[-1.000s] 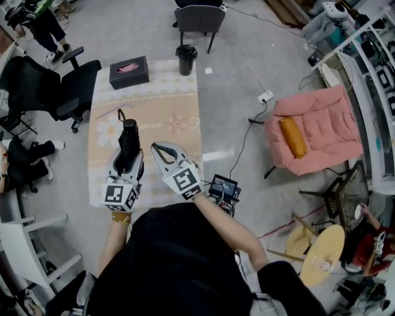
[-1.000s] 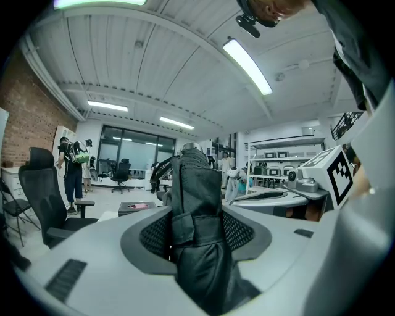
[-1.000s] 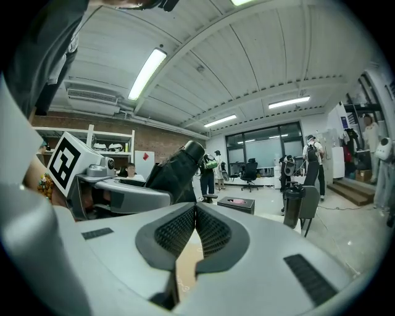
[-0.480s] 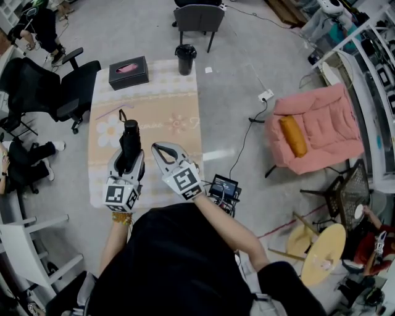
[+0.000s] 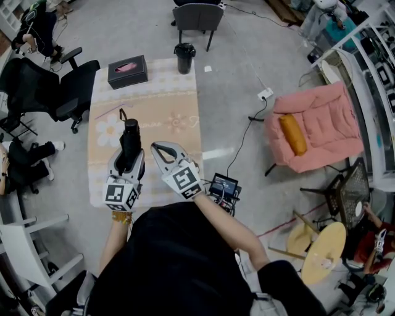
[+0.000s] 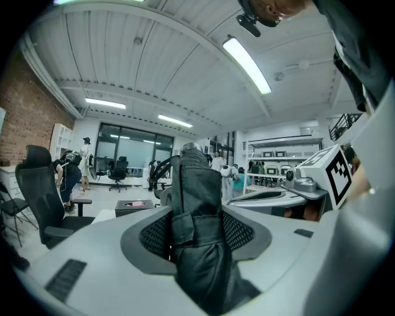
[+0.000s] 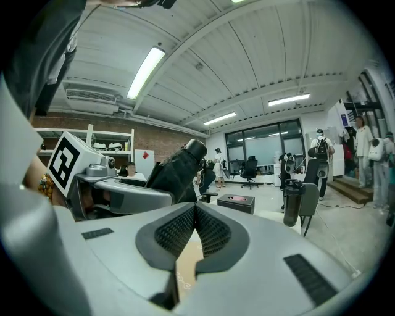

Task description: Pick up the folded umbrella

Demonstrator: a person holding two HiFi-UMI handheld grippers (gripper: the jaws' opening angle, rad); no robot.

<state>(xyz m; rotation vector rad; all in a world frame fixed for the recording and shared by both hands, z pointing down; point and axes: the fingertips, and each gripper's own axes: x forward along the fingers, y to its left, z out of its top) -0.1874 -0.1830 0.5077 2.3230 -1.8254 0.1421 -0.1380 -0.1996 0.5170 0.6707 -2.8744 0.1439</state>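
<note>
The folded umbrella (image 5: 129, 138) is black, with a wrist loop at its far end, and hangs above the flower-patterned tablecloth (image 5: 168, 105). My left gripper (image 5: 127, 155) is shut on it, and in the left gripper view the umbrella (image 6: 197, 216) fills the gap between the two dark pads. Just to its right my right gripper (image 5: 158, 149) is shut with nothing in it; its pads (image 7: 210, 228) meet at their tips. From the right gripper view the umbrella (image 7: 179, 171) slants up at the left, above the left gripper's jaw.
A black tissue box (image 5: 128, 71) lies at the table's far left corner. A dark cup (image 5: 186, 58) stands at the far edge. A grey chair (image 5: 199, 17) is beyond, black office chairs (image 5: 49, 86) at the left, and a pink armchair (image 5: 315, 126) at the right. A small screen device (image 5: 223, 186) lies on the floor.
</note>
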